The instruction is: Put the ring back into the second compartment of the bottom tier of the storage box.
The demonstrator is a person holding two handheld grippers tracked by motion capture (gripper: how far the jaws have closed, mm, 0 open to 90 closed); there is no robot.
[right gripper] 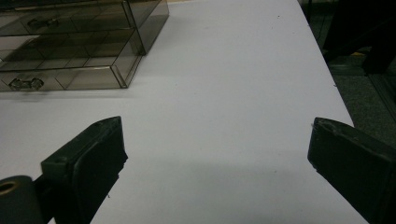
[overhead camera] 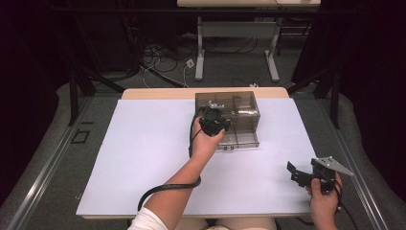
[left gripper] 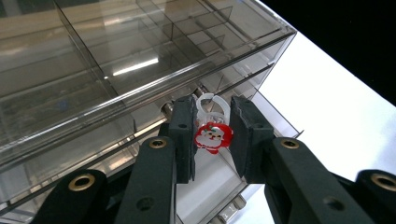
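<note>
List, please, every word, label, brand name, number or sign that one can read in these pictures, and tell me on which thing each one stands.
There is no readable text.
The smoky clear drawer box bears no label or number.
The red and white Santa charm on a clear ring, between the left gripper pads, has a face picture and no letters.
The white table cover and the right gripper carry no markings.

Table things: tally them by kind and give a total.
Smoky transparent plastic drawer box: 1
Red Santa charm on a clear ring: 1
Black two-jaw tongs: 2, left shut on the charm, right open
Total: 4
</note>
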